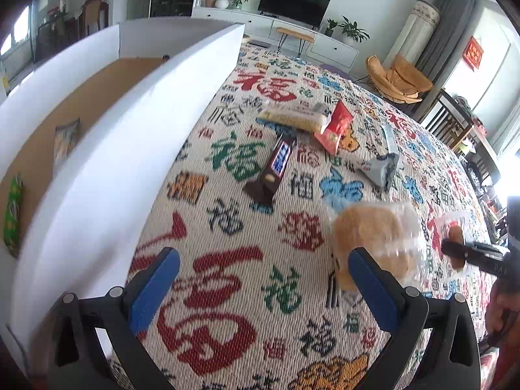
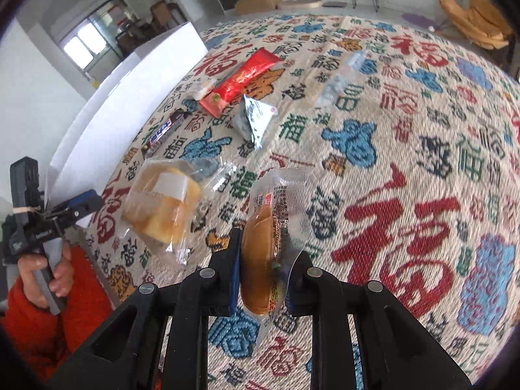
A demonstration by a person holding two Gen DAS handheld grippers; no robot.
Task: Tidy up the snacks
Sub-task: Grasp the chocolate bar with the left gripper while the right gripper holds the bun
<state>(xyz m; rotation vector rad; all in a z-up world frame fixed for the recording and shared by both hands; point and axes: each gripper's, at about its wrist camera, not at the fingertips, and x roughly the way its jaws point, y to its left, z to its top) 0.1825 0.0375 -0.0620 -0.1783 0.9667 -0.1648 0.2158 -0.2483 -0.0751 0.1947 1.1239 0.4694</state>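
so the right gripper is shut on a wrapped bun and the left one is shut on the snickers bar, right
Half right. The right gripper is indeed shut on the wrapped bun, as the right wrist view shows. But the left gripper is open and holds nothing: in the left wrist view its blue pads stand wide apart over the tablecloth, and the snickers bar lies untouched farther ahead.

White box wall (image 1: pixel 136 136) blocks left side. Bare patterned cloth (image 1: pixel 227 292) between left gripper's fingers (image 1: pixel 154 289). Wrapped bread (image 1: pixel 373 243) just beside right finger. Snickers bar (image 1: pixel 273 172) ahead, open cloth around.
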